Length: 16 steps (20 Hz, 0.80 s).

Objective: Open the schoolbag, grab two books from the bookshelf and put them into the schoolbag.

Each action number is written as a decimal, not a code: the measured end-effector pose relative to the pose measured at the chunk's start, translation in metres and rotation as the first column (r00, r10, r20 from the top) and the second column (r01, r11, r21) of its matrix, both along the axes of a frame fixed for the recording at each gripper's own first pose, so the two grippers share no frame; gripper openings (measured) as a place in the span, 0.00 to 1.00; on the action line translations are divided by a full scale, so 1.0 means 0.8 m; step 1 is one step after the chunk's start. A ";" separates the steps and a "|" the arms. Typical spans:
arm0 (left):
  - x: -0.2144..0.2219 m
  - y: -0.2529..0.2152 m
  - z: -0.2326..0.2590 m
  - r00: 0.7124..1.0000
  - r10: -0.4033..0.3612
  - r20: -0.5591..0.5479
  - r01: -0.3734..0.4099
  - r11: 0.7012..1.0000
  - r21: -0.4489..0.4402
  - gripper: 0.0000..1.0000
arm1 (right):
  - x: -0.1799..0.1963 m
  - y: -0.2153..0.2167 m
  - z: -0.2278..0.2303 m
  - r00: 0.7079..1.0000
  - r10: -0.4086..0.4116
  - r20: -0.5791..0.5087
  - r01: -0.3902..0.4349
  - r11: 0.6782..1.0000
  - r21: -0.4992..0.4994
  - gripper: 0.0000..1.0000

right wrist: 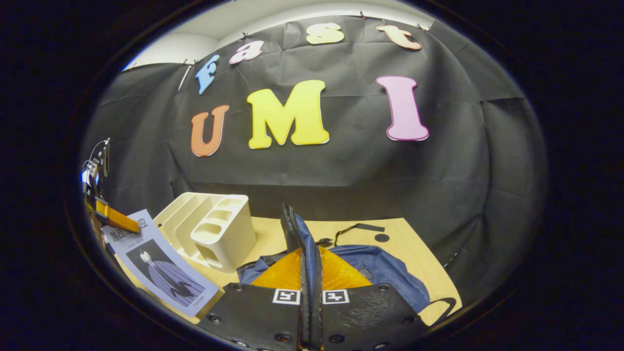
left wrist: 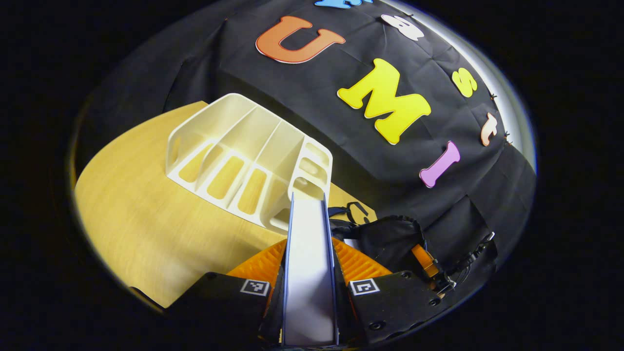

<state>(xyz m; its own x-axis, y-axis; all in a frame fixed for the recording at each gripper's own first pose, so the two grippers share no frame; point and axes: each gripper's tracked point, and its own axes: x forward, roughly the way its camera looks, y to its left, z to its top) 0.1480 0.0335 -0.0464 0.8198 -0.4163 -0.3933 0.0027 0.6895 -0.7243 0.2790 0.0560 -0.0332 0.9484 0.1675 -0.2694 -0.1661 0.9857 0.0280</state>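
Book [left wrist: 309, 263] clamped in left hand-held gripper [left wrist: 309, 287]; right hand-held gripper [right wrist: 310, 287] pinching schoolbag [right wrist: 380, 268] flap

A light yellow wooden desk [left wrist: 146, 234] with a fine lengthwise grain carried everything in the booth, and in the right gripper view its pale top [right wrist: 404, 239] ran back to the wall. A small dark round spot [right wrist: 381, 238] lay on the wood near the desk's far edge in that view. Behind the desk hung a black wrinkled cloth wall [right wrist: 351, 165], creased in long folds and draped down to the desk's rear edge; in the left gripper view the same cloth [left wrist: 302, 92] rose behind the desk. Above the cloth's top edge a strip of plain pale grey wall [right wrist: 273, 12] showed, where small dark clips [right wrist: 361, 15] pinned the cloth.
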 end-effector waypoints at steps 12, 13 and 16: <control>0.101 -0.132 -0.005 0.998 0.038 0.040 -0.019 0.917 -0.399 0.46 | 0.017 -0.016 0.030 1.000 0.025 0.000 -0.025 1.000 -0.010 0.02; 0.114 -0.139 -0.012 0.998 0.057 0.029 -0.039 0.904 -0.425 0.46 | 0.017 -0.016 0.030 1.000 0.028 0.002 -0.028 1.000 -0.013 0.02; 0.141 -0.162 -0.052 0.995 0.103 -0.014 -0.099 0.898 -0.429 0.46 | 0.017 -0.018 0.030 0.999 0.038 0.007 -0.038 0.999 -0.012 0.02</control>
<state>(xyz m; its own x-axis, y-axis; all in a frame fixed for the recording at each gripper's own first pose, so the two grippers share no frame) 0.2609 -0.0963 -0.0878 0.8689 -0.4580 -0.1879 -0.0424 0.3094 -0.9500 0.2922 0.0413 -0.0091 0.9432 0.2005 -0.2647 -0.2038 0.9789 0.0153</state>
